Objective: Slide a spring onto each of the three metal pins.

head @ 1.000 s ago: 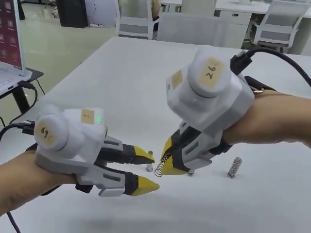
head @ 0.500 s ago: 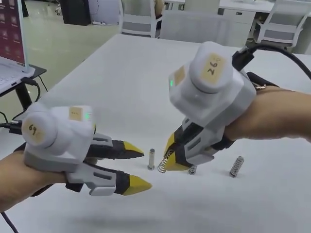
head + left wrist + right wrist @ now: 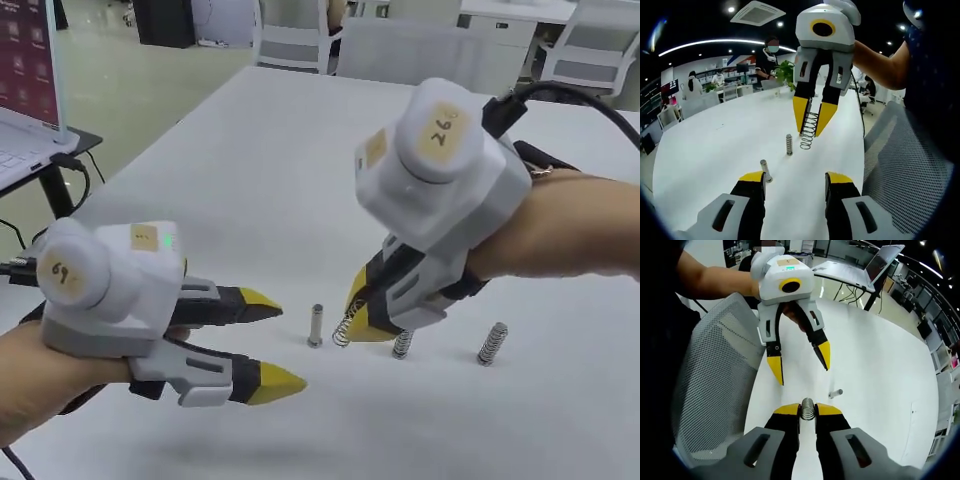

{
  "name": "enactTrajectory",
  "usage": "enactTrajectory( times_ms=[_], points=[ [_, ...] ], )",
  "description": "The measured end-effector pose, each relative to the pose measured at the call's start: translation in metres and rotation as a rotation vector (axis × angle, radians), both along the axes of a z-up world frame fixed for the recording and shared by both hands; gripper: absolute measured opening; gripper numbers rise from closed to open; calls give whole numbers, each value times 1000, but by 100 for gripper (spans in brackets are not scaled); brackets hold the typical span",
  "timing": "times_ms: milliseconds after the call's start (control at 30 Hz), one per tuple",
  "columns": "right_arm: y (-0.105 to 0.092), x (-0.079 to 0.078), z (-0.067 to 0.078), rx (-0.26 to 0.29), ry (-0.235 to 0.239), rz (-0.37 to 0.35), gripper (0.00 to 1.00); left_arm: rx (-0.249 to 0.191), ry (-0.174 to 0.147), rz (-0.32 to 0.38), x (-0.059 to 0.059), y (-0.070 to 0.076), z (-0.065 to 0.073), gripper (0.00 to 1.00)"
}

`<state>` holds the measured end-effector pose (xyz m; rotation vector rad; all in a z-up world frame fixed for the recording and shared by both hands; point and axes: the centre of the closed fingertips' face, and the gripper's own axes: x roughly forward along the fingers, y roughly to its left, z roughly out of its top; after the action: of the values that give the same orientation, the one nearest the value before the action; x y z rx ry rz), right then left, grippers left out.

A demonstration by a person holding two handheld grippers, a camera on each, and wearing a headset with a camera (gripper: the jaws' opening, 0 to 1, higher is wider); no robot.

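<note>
Right gripper (image 3: 362, 322) pinches a spring (image 3: 343, 329) tilted just beside the bare pin (image 3: 316, 326), likely to thread it; left gripper (image 3: 285, 343) hovers, fingers (image 3: 272, 382) spread.

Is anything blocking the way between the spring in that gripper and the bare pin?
Nothing visible does. The spring, held in the right gripper, is just beside the bare pin, with only table between them. The open left gripper sits on the pin's other side.

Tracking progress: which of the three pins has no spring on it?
The leftmost pin in the head view, bare metal, nearest the left gripper. The middle pin and right pin each carry a spring.
</note>
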<state>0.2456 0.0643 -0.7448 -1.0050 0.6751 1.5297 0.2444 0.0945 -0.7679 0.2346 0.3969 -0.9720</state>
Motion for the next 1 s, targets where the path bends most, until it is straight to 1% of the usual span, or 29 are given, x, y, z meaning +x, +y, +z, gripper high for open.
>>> enactTrajectory(
  times_ms=[167, 400, 500, 567, 667, 800, 1000],
  points=[
    [-1, 9, 1, -4, -9, -10, 9, -6, 9, 13, -1, 1, -4, 44],
    [-1, 18, 3, -13, -21, -18, 9, -19, 14, 31, 0, 2, -5, 47],
    [0, 24, 2, -20, -31, -23, 9, -17, 18, 37, 0, 3, -7, 47],
    [1, 27, 2, -24, -39, -23, 9, -17, 21, 40, 0, 4, -8, 48],
    [5, 30, 2, -23, -37, -25, 9, -15, 25, 41, 0, 4, -9, 48],
    [9, 38, 0, -42, -63, -20, 9, -13, 27, 43, 0, 3, -11, 49],
    [18, 46, -6, -63, -73, -8, 9, -20, 32, 52, 0, 5, -11, 50]
  ],
)
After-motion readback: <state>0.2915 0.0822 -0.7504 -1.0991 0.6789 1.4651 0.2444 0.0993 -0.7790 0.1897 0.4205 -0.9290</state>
